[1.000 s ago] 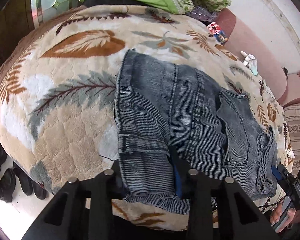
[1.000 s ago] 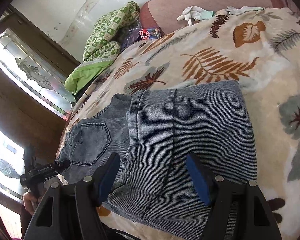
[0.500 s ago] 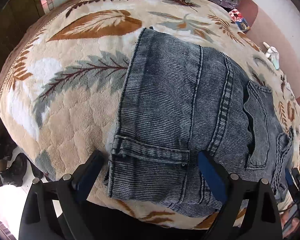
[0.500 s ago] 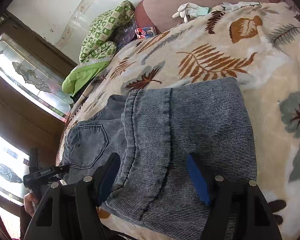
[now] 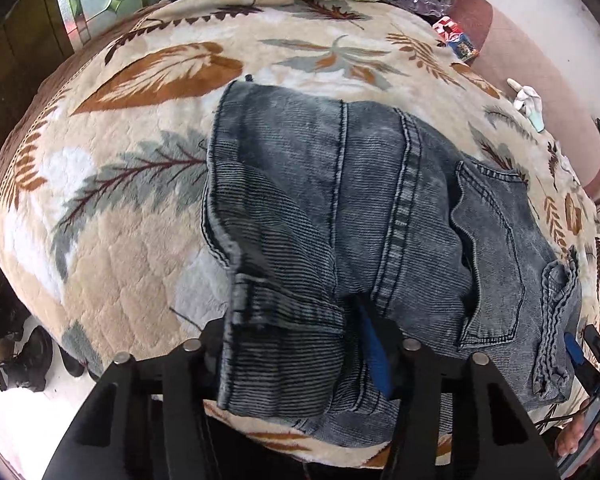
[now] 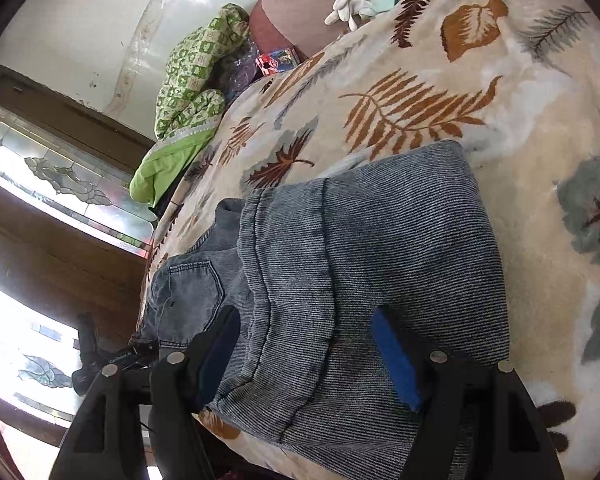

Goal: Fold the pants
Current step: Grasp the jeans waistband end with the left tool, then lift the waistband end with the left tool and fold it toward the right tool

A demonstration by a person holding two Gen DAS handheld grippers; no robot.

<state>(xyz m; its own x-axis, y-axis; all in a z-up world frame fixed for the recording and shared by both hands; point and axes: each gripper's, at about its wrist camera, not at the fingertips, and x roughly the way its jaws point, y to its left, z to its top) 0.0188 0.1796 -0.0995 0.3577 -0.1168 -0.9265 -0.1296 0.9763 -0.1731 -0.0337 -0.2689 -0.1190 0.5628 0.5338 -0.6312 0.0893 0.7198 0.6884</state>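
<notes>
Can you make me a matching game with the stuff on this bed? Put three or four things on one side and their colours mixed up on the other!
Things:
1. folded denim pants
2. leaf-patterned fleece blanket
3. crumpled quilted cover by the wall
4. rubber glove near the headboard

Colours:
A. white
B. faded blue-grey
C. green
D. cream with brown and grey leaves

Pairs: 1-B, 2-D, 3-C, 4-A

The pants (image 5: 380, 208) are made of ribbed, faded denim (matt), and the blanket (image 5: 132, 248) of plush, quilted fleece.
</notes>
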